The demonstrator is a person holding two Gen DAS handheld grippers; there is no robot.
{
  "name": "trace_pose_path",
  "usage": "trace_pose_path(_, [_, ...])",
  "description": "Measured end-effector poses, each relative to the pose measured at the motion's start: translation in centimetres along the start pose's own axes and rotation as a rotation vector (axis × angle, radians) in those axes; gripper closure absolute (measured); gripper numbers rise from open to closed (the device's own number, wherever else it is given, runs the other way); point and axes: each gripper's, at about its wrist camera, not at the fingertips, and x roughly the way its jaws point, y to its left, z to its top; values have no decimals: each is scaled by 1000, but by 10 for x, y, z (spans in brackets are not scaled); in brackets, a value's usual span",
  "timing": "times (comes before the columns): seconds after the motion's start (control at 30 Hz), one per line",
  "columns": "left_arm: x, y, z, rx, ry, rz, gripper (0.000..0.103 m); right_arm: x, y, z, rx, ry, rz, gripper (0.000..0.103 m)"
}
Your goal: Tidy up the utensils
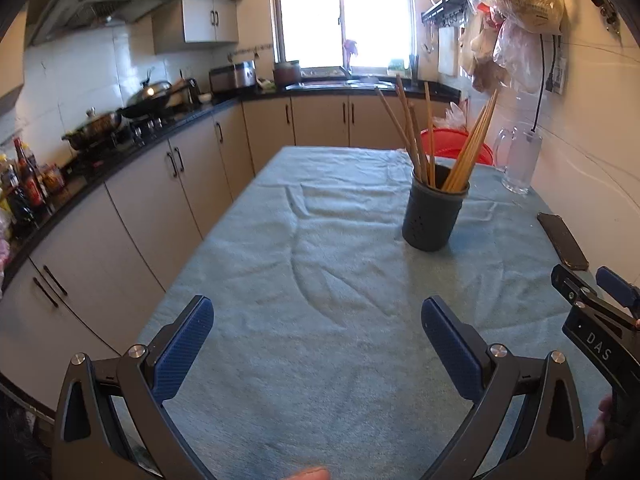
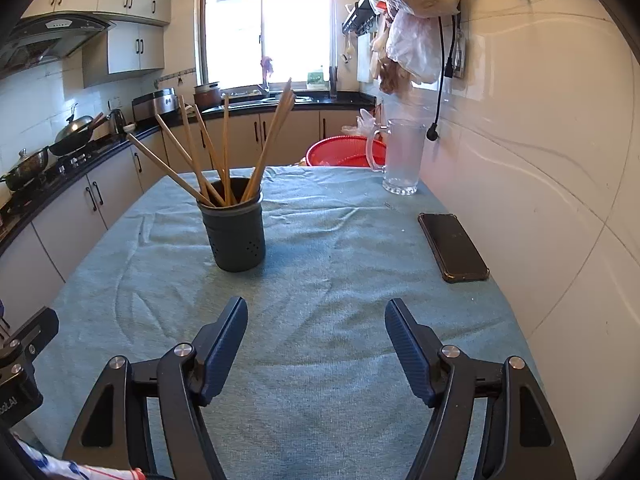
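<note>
Right wrist: holder with chopsticks ahead, beyond empty jaws

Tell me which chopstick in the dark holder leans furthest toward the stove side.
The wooden chopstick lowest on the left in the right wrist view; it tilts far more than the others in the dark perforated holder.

Your left tool shows in the right wrist view only as a black corner cut off by the left edge, so its jaws stay out of sight there. The lower ends of the chopsticks are hidden inside the dark holder. The red basket sits partly behind them, and the counter hides its lower part.
</note>
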Motion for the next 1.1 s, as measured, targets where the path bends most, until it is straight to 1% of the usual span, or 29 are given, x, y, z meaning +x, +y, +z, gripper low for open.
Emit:
trace_pose_path(0.27, [6, 5, -4, -16, 31, -25, 0, 1, 4, -1, -15, 7, -5, 27])
trace_pose_path(0.67, [13, 10, -5, -27, 55, -26, 0, 5, 15, -5, -45, 21, -4, 27])
trace_pose_path(0.93, [15, 12, -6, -27, 63, -26, 0, 5, 16, -5, -41, 16, -5, 27])
trace_pose_path(1.1, [14, 9, -7, -11, 51, -24, 0, 5, 13, -5, -28, 7, -6, 26])
